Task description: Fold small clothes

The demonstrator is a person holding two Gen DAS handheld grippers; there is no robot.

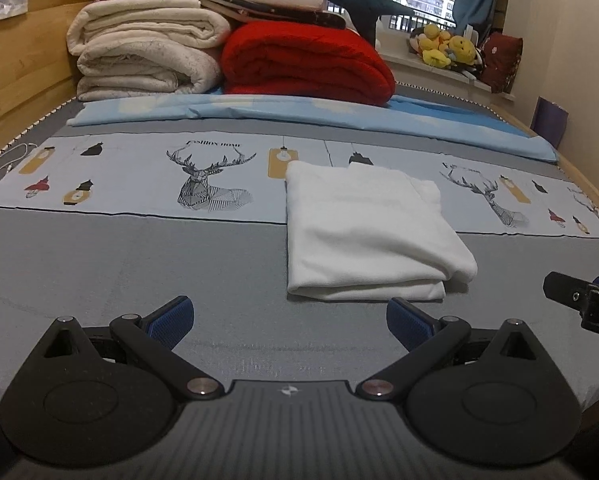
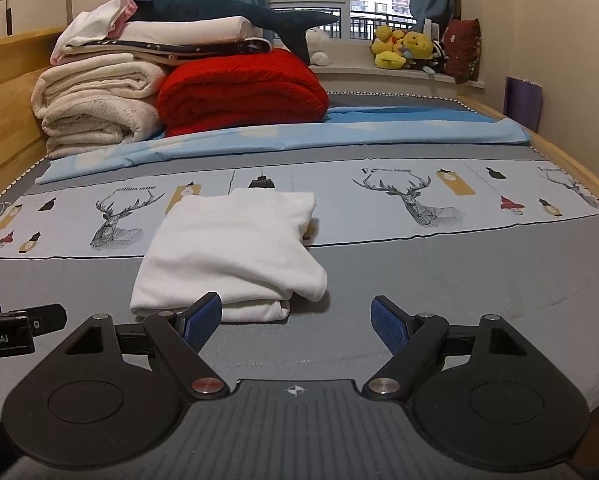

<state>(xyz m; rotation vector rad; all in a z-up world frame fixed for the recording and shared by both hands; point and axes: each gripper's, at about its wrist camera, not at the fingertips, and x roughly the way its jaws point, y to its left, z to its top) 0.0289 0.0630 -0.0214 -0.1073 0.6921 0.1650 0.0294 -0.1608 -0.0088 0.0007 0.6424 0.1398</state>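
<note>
A white garment (image 1: 363, 236) lies folded into a thick rectangle on the grey bed sheet (image 1: 139, 264); the right wrist view shows the same white garment (image 2: 235, 252) left of centre. My left gripper (image 1: 289, 322) is open, low over the sheet, just short of the garment's near edge, nothing between its blue pads. My right gripper (image 2: 297, 322) is open too, with its left fingertip in front of the garment's near right corner. Each gripper's tip shows at the edge of the other's view: the right gripper (image 1: 579, 300), the left gripper (image 2: 19, 324).
Folded cream blankets (image 1: 139, 52) and a red quilt (image 1: 303, 60) are stacked at the head of the bed on a blue sheet (image 1: 299, 114). A wooden bed frame (image 1: 15, 60) runs along the left. Plush toys (image 2: 403, 48) sit on the windowsill.
</note>
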